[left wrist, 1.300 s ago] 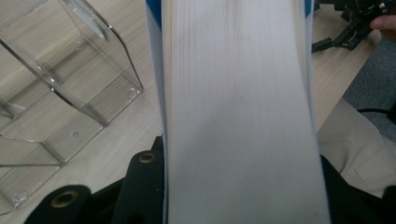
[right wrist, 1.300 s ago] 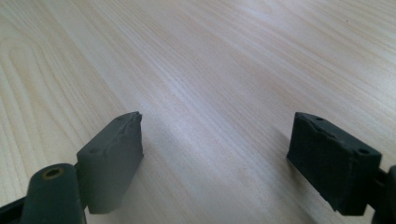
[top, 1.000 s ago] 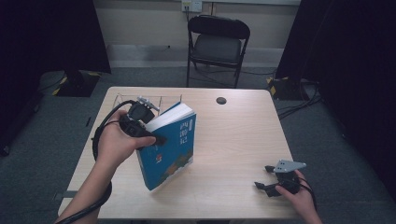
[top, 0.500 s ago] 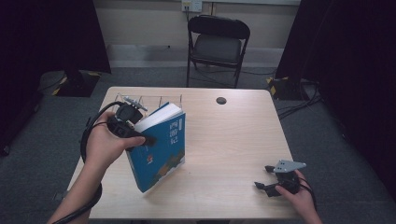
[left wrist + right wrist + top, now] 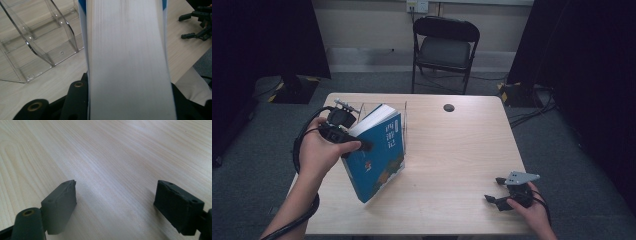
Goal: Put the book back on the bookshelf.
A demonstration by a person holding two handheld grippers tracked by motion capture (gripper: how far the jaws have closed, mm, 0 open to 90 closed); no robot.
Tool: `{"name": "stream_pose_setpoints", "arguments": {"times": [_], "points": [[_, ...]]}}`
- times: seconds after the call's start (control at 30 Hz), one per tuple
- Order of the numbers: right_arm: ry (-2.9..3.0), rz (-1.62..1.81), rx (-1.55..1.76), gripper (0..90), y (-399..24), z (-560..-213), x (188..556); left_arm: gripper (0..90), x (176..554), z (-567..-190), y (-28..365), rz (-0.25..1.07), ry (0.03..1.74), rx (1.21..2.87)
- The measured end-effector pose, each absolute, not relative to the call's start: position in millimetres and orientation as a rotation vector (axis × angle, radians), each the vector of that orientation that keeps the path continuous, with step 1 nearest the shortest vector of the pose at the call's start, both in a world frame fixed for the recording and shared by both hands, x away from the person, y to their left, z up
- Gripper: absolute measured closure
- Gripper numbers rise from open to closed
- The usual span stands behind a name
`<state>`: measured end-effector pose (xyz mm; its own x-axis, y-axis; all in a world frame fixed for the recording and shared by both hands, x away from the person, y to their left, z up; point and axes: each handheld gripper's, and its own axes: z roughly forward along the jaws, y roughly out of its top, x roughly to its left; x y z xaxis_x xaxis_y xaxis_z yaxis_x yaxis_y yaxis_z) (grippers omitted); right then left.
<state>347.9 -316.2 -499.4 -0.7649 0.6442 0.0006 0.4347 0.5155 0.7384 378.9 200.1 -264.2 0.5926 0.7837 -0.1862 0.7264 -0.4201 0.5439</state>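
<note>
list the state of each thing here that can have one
blue book: closed, tilted, one lower corner on the table, clamped by the left gripper
left gripper: shut on the book
right gripper: open, nothing between the jaws
clear rack: empty
folding chair: unfolded, unoccupied

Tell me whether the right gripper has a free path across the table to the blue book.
Probably yes: the right gripper rests open near the table's front right corner, and only bare wood lies between it and the blue book, which the left gripper clamps, tilted.
</note>
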Motion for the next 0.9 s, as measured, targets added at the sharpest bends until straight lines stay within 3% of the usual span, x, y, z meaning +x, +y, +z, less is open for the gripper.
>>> {"name": "stream_pose_setpoints", "arguments": {"times": [0.9], "points": [[2.488, 1.094, 0.907, 16.9, -316.4, -499.2, 348.0, 61.9, 400.1, -260.5, 191.8, 0.201, 1.325, 2.200]]}}
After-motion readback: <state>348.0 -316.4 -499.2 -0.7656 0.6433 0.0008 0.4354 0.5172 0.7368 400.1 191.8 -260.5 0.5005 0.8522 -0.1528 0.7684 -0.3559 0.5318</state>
